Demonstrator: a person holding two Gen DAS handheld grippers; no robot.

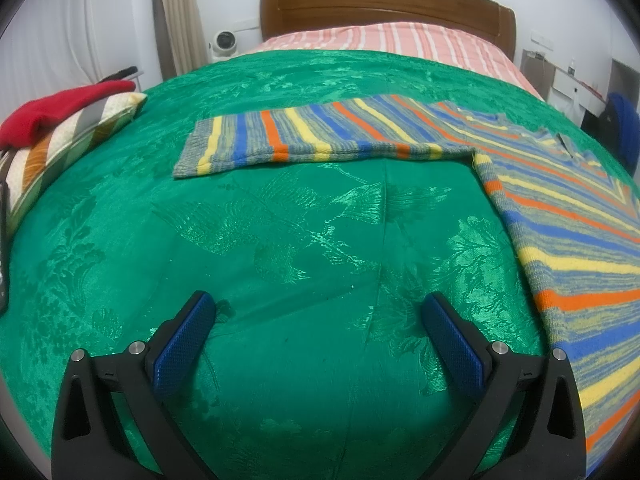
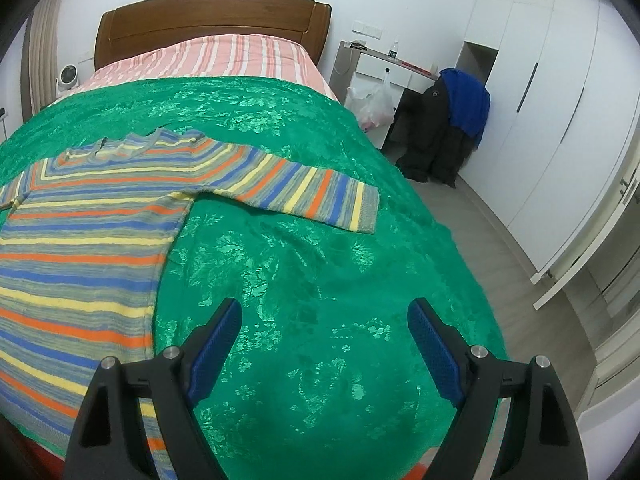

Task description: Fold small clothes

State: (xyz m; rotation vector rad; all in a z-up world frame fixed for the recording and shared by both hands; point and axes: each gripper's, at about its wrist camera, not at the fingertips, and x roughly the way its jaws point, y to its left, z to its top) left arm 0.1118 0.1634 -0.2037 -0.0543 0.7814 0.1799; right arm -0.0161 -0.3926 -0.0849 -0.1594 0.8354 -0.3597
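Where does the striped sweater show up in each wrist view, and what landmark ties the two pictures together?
Left wrist: the sweater fills the right side, one sleeve stretched left across the middle.
Right wrist: the sweater fills the left side, its other sleeve reaching right toward the centre.
Shared landmark: the wooden headboard at the top of both views.
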